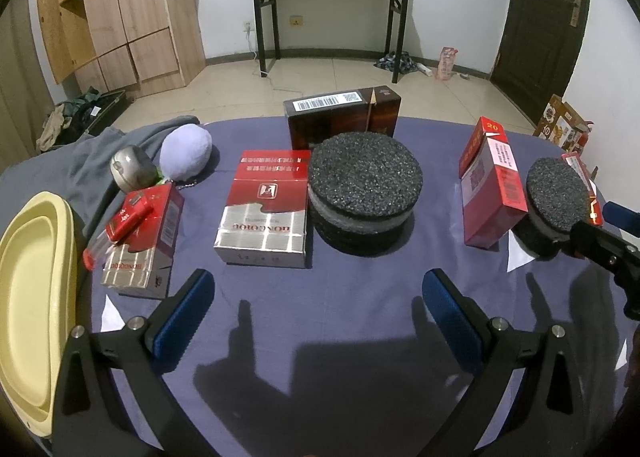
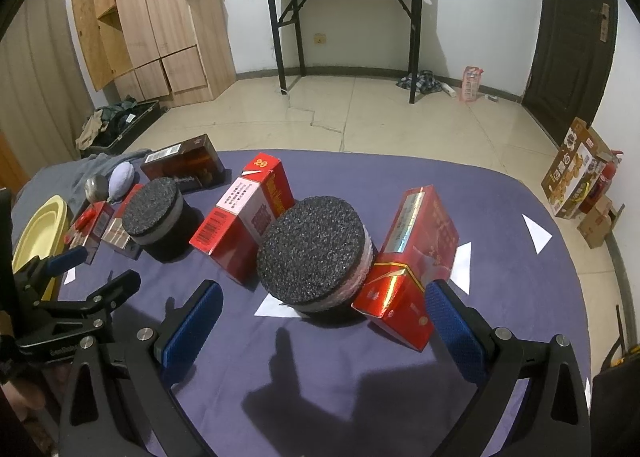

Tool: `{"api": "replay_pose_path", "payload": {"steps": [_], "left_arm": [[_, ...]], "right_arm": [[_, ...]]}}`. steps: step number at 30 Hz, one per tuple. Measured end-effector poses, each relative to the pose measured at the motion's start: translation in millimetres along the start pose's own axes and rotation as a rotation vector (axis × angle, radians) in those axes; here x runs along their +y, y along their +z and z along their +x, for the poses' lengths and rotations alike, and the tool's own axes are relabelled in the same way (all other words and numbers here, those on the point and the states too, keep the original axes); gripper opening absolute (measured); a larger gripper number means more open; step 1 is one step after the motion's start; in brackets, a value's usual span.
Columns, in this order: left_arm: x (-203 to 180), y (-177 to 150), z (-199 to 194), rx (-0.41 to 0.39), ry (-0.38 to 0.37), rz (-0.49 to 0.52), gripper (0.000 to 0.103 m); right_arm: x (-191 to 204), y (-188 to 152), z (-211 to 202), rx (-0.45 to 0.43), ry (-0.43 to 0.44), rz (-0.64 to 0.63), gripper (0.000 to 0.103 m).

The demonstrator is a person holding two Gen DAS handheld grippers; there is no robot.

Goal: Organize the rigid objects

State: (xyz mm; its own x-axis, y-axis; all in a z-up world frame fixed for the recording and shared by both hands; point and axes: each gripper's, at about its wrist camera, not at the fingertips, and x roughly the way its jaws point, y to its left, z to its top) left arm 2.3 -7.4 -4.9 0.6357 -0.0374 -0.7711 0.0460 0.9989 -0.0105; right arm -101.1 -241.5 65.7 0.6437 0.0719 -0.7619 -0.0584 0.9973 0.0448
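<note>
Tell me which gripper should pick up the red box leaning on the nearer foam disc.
Right. The right gripper is open with that red box just ahead of its right finger; the left gripper faces the silver-and-red pack instead.

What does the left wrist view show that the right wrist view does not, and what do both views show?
Only the left wrist view shows the left tool from behind, open, and the silver-red pack lying flat in full.

Only the right wrist view shows the right tool from behind, open, the whole red carton leaning on the near foam disc, and the fire extinguisher.

Both show the far foam disc, the brown box, the yellow basin and the purple cloth.
</note>
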Motion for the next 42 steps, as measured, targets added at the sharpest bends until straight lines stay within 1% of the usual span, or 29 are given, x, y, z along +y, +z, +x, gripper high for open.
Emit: {"api": "replay_pose_path", "payload": {"steps": [10,14,20,22,23,24,26,27,28,29,31,33,34,35,36,37,38,39,40,42], "left_arm": [[0,0,1,0.002,0.001,0.006,0.103],[2,-1,3,0.005,0.005,0.011,0.103],[0,0,3,0.004,0.005,0.006,0.103],[1,0,4,0.011,-0.001,0.002,0.103],[3,1,5,0.020,-0.017,0.001,0.103],[5,3,4,0.021,-0.049,0.001,0.103],[15,8,1,0.016,-0.097,-0.021,0.103],[21,10,-1,0.012,-0.106,-0.039,0.103],[31,12,-3,0.004,-0.113,-0.082,0.103],[37,13,-3,0.000,-0.118,-0.112,0.103],[45,14,-3,0.005,-0.176,-0.173,0.103],[42,14,-2,0.014,-0.236,-0.179,0.103],[39,14,-2,0.014,-0.229,-0.156,0.103],[37,15,-2,0.018,-0.202,-0.123,0.103],[36,16,-1,0.025,-0.162,-0.081,0.103],[36,19,-1,0.029,-0.107,-0.023,0.103],[41,23,-4,0.016,-0.047,0.034,0.103],[53,26,-8,0.008,-0.010,0.060,0.103],[68,29,-11,0.024,-0.005,0.045,0.103],[105,36,-18,0.057,-0.011,-0.059,0.103]], "right_arm": [[-1,-2,2,0.001,0.001,0.003,0.103],[-3,-1,3,-0.002,-0.015,0.017,0.103],[-6,-2,3,0.007,0.007,0.014,0.103],[-10,-2,3,0.007,0.048,0.033,0.103],[-12,-2,3,0.007,0.062,0.046,0.103],[-14,-2,3,0.006,0.054,0.052,0.103],[-15,-1,4,0.000,-0.016,0.034,0.103],[-13,0,3,-0.012,-0.076,0.016,0.103],[-12,1,2,-0.027,-0.103,0.007,0.103],[-12,2,1,-0.037,-0.098,0.003,0.103],[-13,1,-2,-0.039,-0.071,-0.006,0.103],[-18,-1,-5,-0.042,-0.067,-0.004,0.103],[-21,-2,-5,-0.040,-0.065,0.007,0.103],[-21,-3,-5,-0.034,-0.060,0.013,0.103],[-23,-5,-3,-0.021,-0.052,0.005,0.103],[-24,-6,-2,-0.008,-0.055,-0.006,0.103],[-25,-7,0,0.007,-0.068,-0.015,0.103],[-29,-8,3,0.023,-0.084,-0.012,0.103],[-33,-8,4,0.031,-0.089,0.000,0.103],[-40,-6,6,0.039,-0.112,0.022,0.103]]}}
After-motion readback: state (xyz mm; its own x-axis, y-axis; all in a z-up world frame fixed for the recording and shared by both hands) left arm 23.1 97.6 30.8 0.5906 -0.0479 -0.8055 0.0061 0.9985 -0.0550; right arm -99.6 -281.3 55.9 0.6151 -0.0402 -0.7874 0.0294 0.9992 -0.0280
